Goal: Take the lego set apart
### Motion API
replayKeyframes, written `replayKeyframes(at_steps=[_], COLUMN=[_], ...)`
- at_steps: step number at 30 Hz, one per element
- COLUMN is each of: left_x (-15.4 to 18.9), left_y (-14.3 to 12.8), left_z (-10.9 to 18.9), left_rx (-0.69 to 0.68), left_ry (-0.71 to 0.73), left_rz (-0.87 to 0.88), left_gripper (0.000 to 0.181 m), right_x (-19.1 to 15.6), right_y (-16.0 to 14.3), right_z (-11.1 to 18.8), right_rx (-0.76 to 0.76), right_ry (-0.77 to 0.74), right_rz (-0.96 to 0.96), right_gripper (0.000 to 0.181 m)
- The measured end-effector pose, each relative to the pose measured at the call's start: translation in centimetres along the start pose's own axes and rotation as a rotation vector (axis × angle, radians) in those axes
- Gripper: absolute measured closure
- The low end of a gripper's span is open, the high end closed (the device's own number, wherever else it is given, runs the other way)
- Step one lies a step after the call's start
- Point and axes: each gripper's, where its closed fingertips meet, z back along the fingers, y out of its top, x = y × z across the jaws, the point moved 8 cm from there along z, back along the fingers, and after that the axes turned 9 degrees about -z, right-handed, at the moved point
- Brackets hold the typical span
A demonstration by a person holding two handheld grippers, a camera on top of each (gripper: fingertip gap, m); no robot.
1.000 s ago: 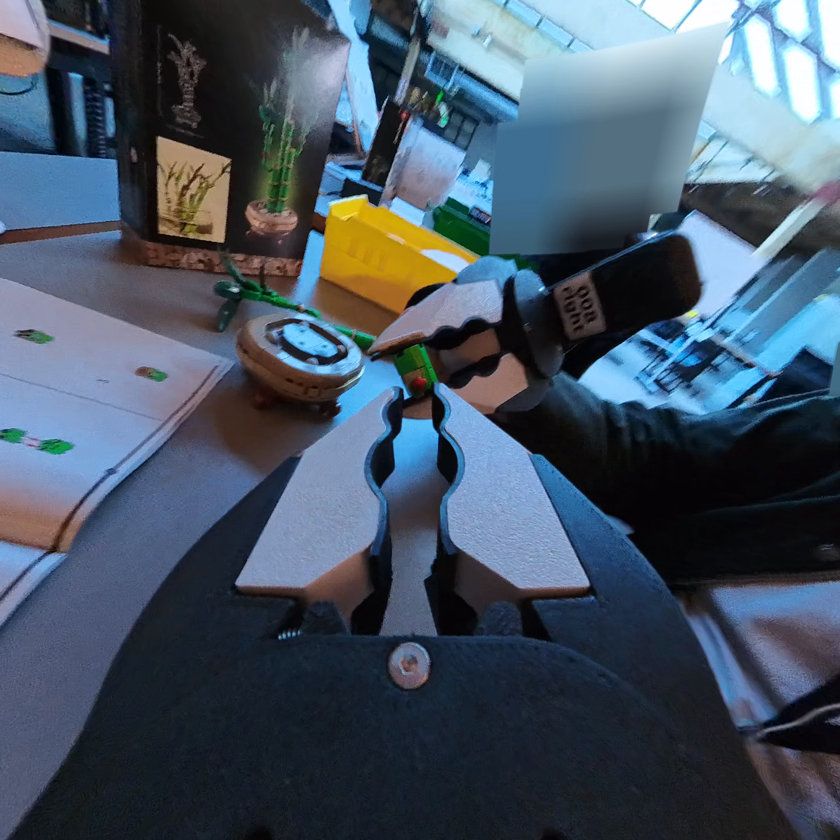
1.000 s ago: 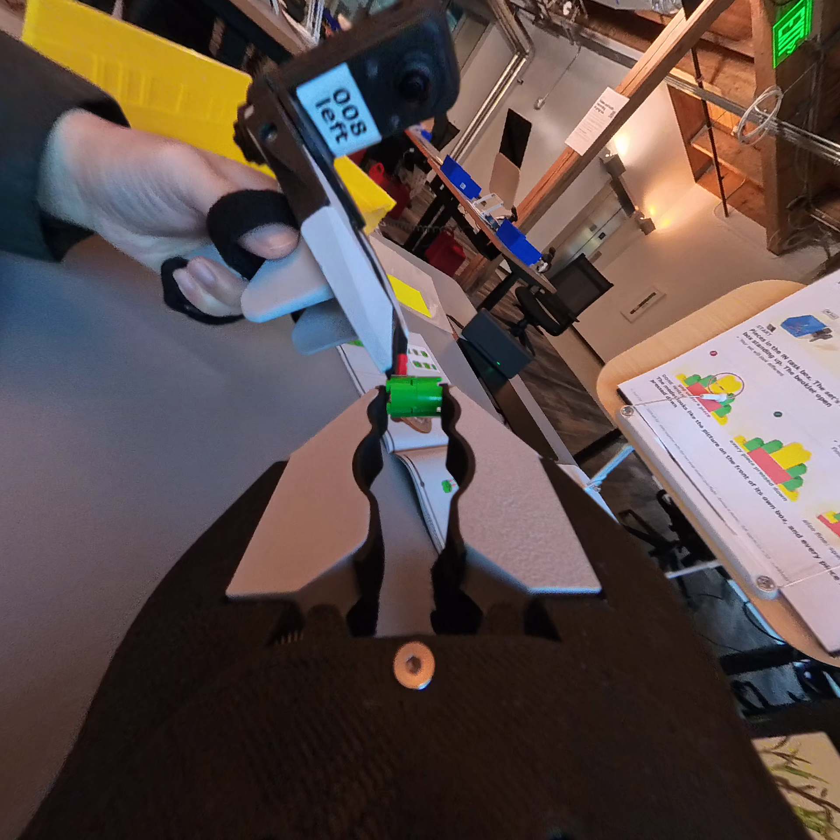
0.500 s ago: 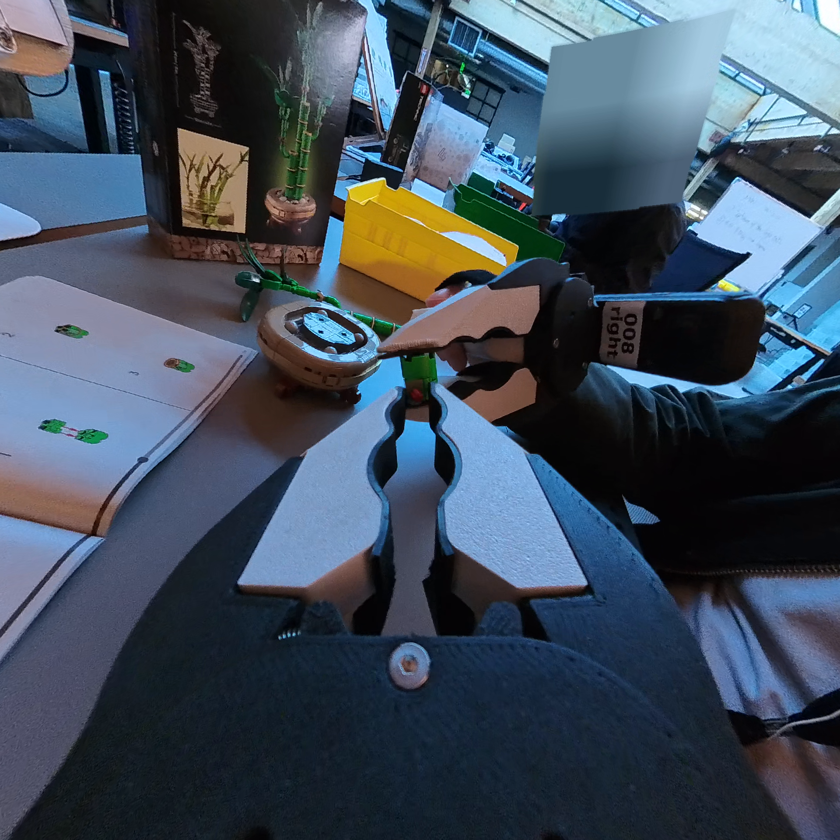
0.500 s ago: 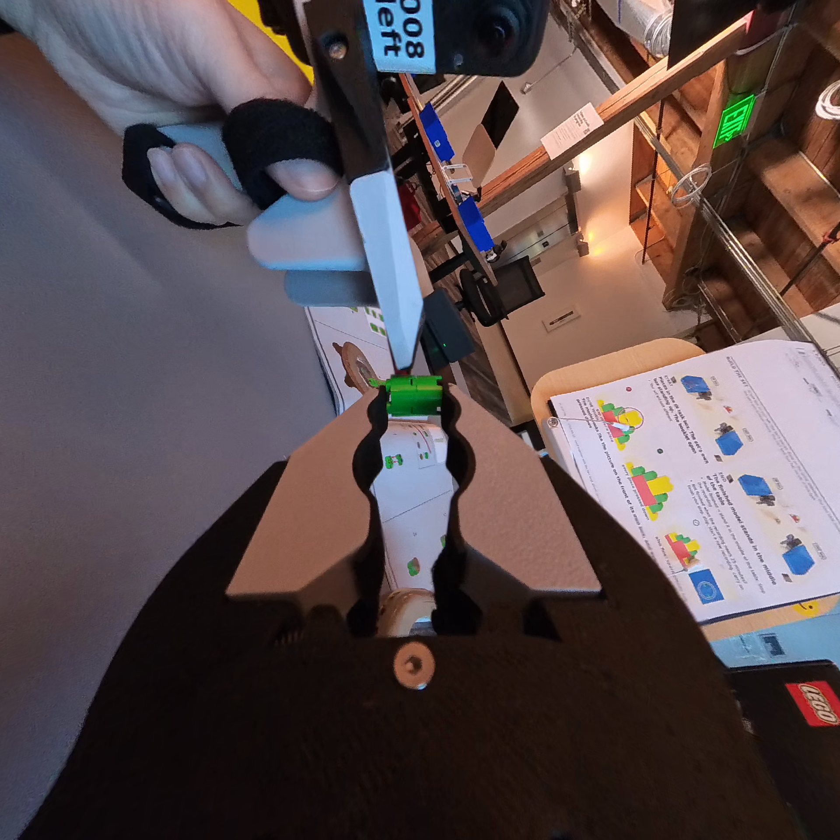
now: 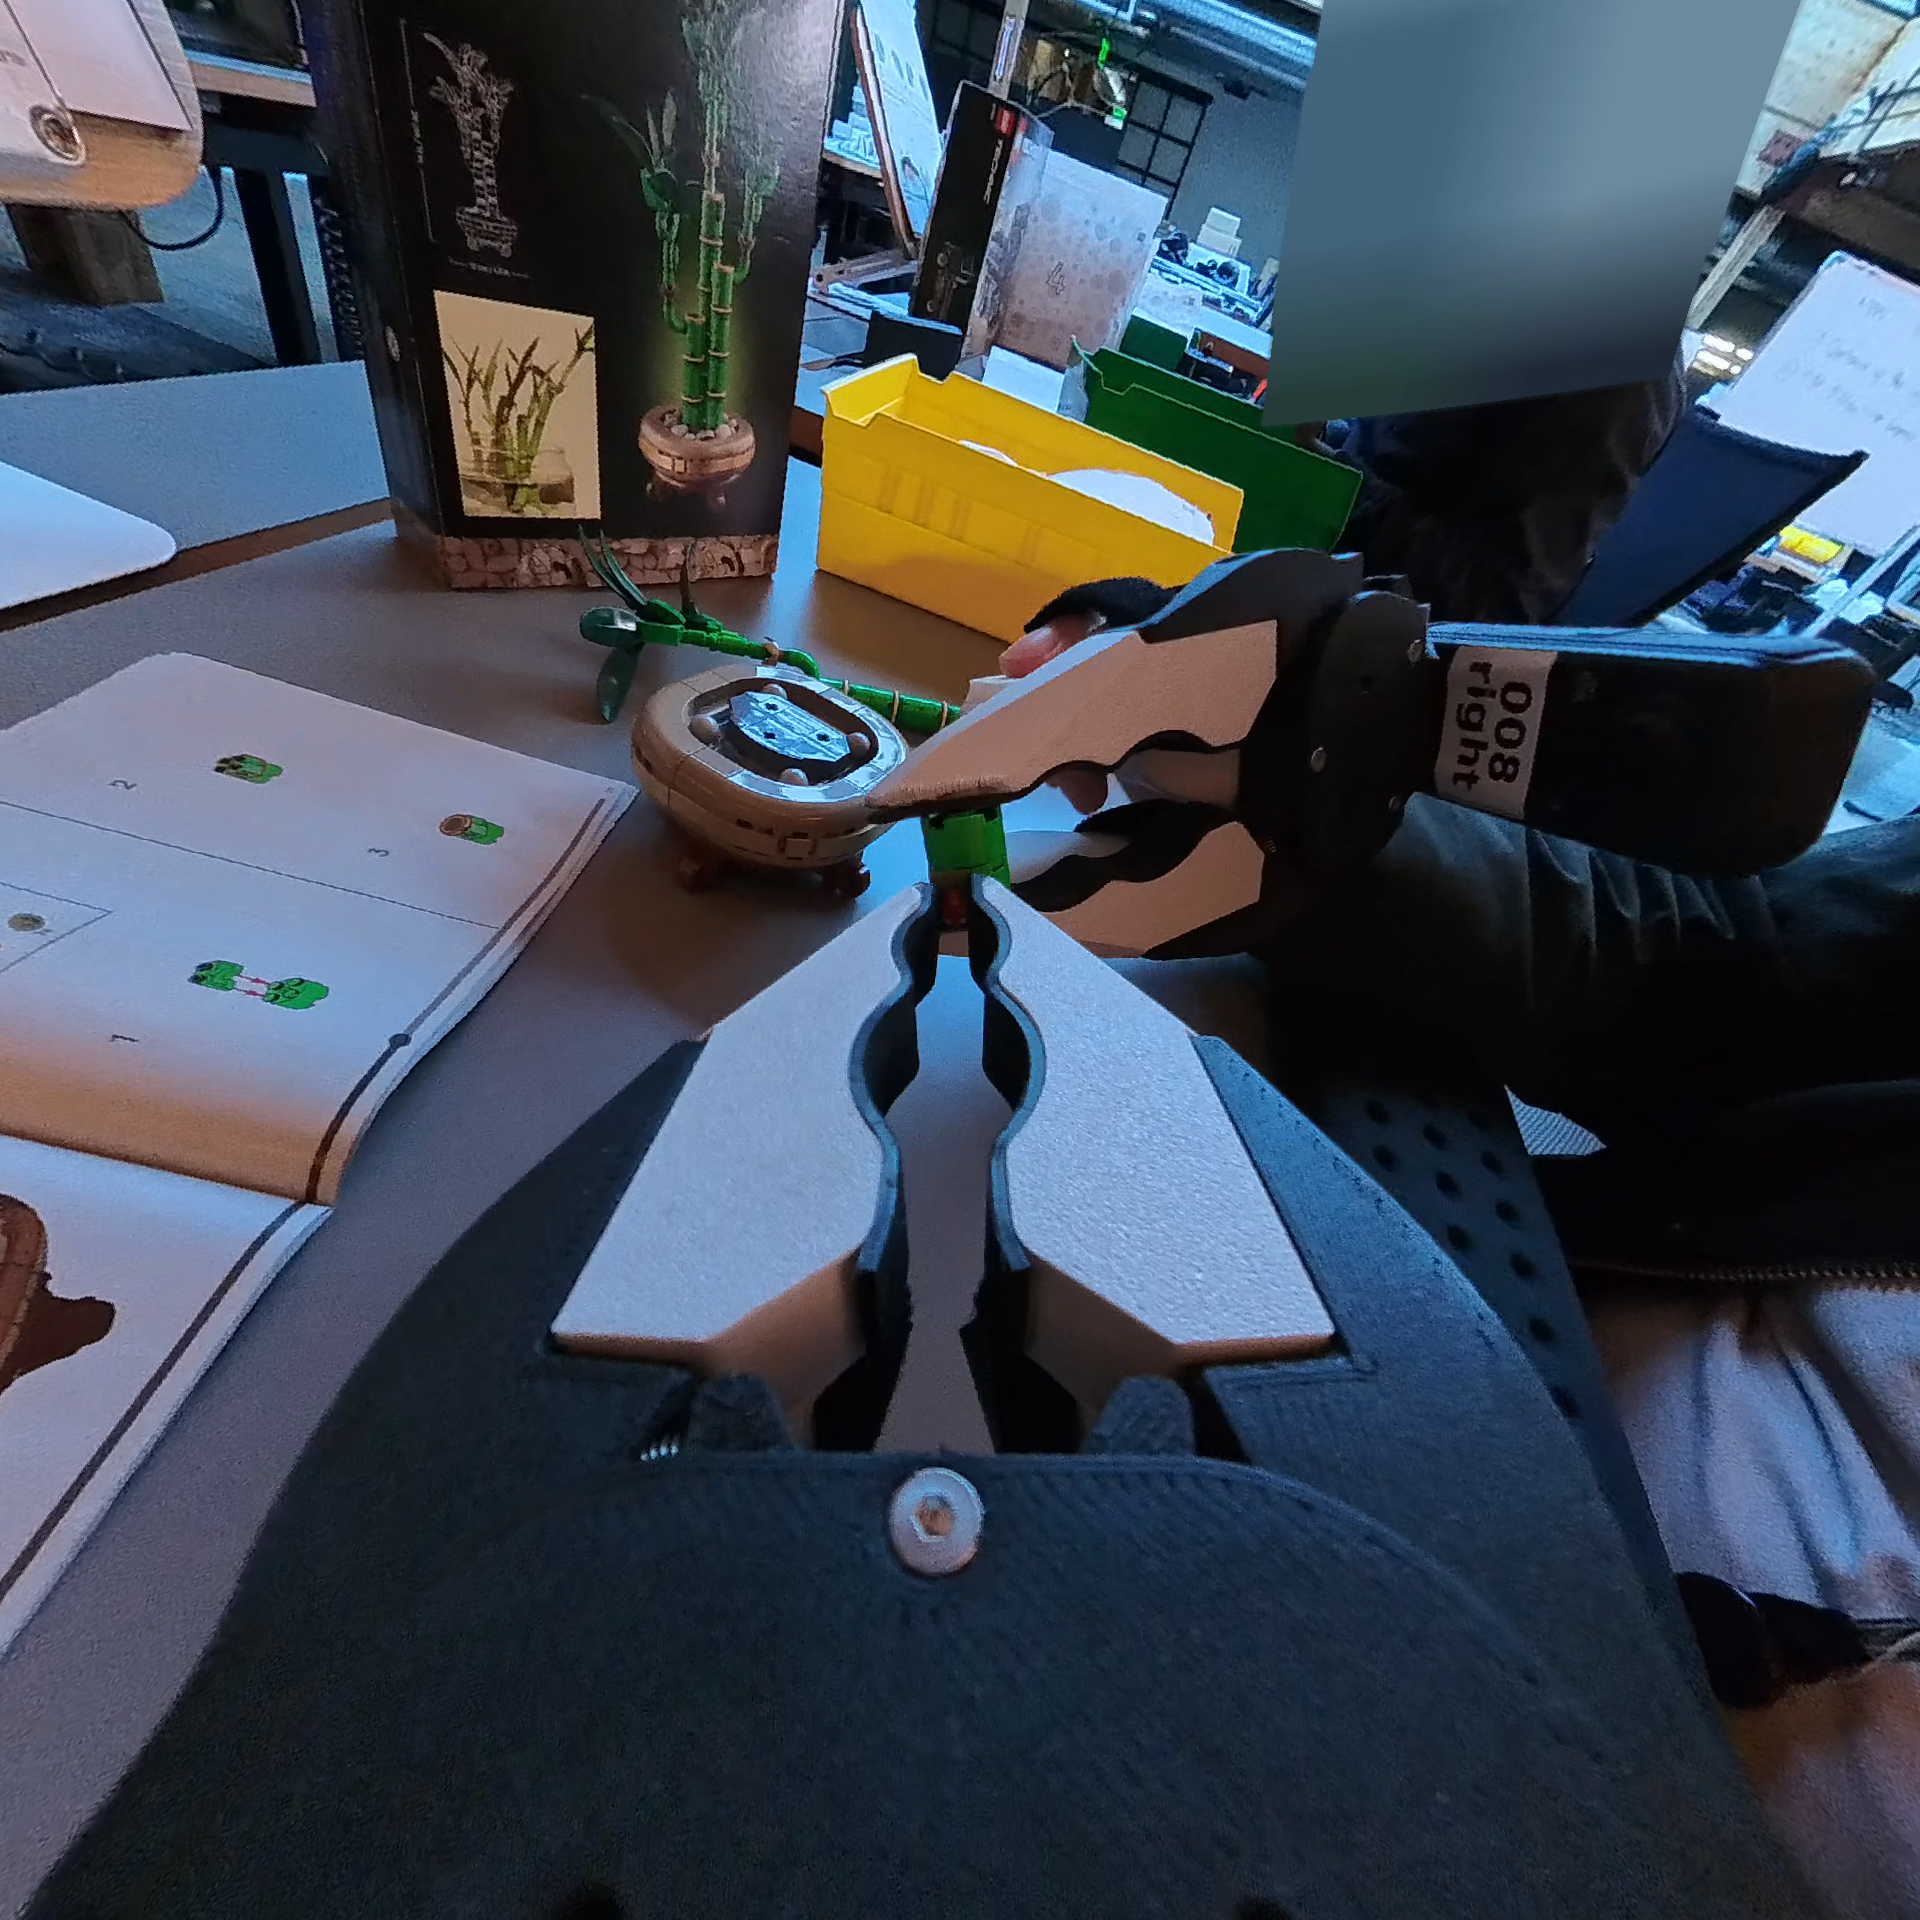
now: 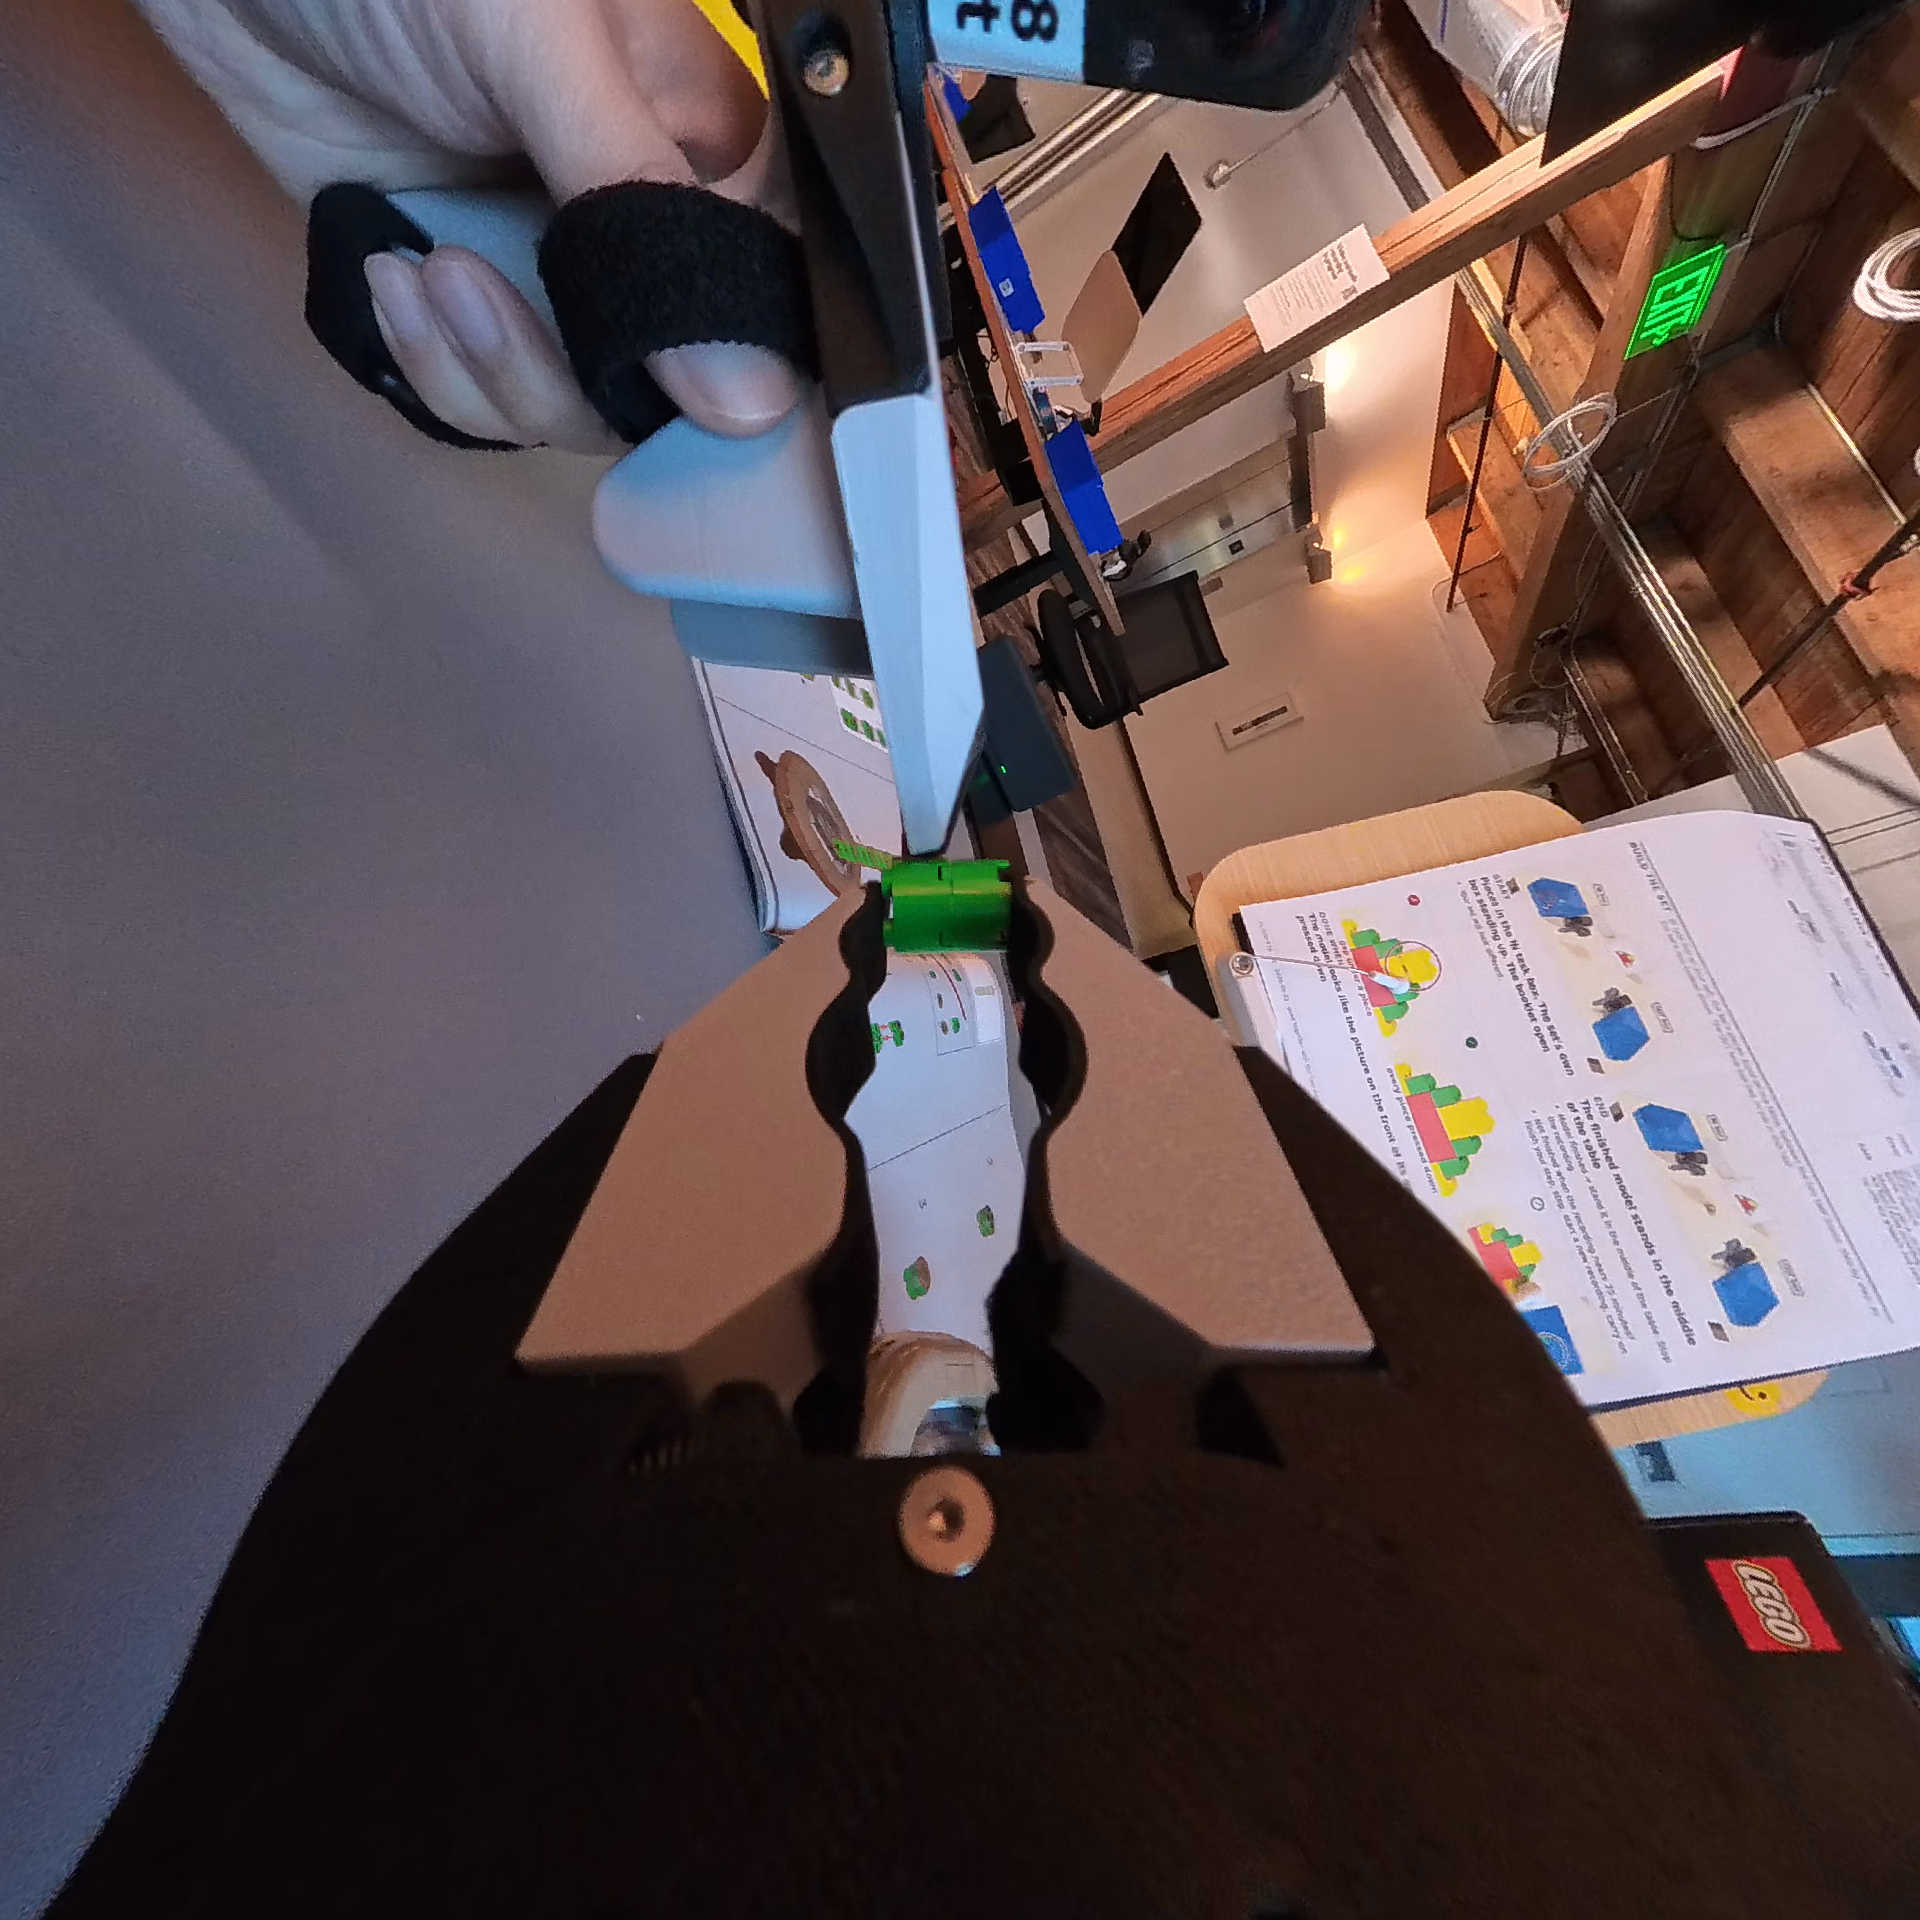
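Observation:
A short green bamboo segment (image 5: 966, 847) with a red pin (image 5: 953, 902) at its near end is held in the air between both grippers. My left gripper (image 5: 951, 906) is shut on the red pin end. My right gripper (image 6: 943, 914) is shut on the green segment (image 6: 945, 904) across its sides, and it comes in from the right in the left wrist view (image 5: 961, 847). The left gripper's fingers (image 6: 914, 665) show edge-on in the right wrist view, coming down onto the segment. A tan pot base (image 5: 769, 769) stands on the table just behind.
A green bamboo stalk (image 5: 717, 644) lies behind the pot base. The set's black box (image 5: 582, 281), a yellow bin (image 5: 997, 520) and a green bin (image 5: 1216, 447) stand at the back. An open booklet (image 5: 260, 914) lies left. A printed sheet on a board (image 6: 1558, 1091) is at the right. The grippers are tip to tip, or close to it.
Both grippers keep their hold on the segment. The pair has swung lower toward the table, and the right gripper has rolled so its handle lies level.

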Motion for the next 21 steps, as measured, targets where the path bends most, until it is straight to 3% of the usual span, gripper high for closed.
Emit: replayKeyframes(at_steps=[5,10,13,16,21], left_x=[0.2,1.1,1.5,2.0,3.2], left_y=[0.5,1.9,2.1,2.1,1.4], left_z=[0.3,1.7,2.3,2.3,1.2], left_rx=[0.001,0.093,0.105,0.070,-0.020], left_ry=[0.019,0.027,0.092,0.170,0.205], left_rz=[-0.050,-0.219,-0.373,-0.517,-0.686], left_gripper=[0.179,0.179,0.179,0.179,0.179], right_x=[0.2,1.0,1.5,2.3,2.3], right_y=[0.4,0.6,0.7,0.1,-0.2], right_z=[0.1,0.4,0.8,0.7,0.5], right_rx=[0.036,0.156,0.221,0.218,0.221], right_ry=[-0.003,0.171,0.332,0.392,0.500], right_rz=[-0.025,-0.408,-0.666,-0.872,-1.011], right_gripper=[0.156,0.117,0.124,0.130,0.147])
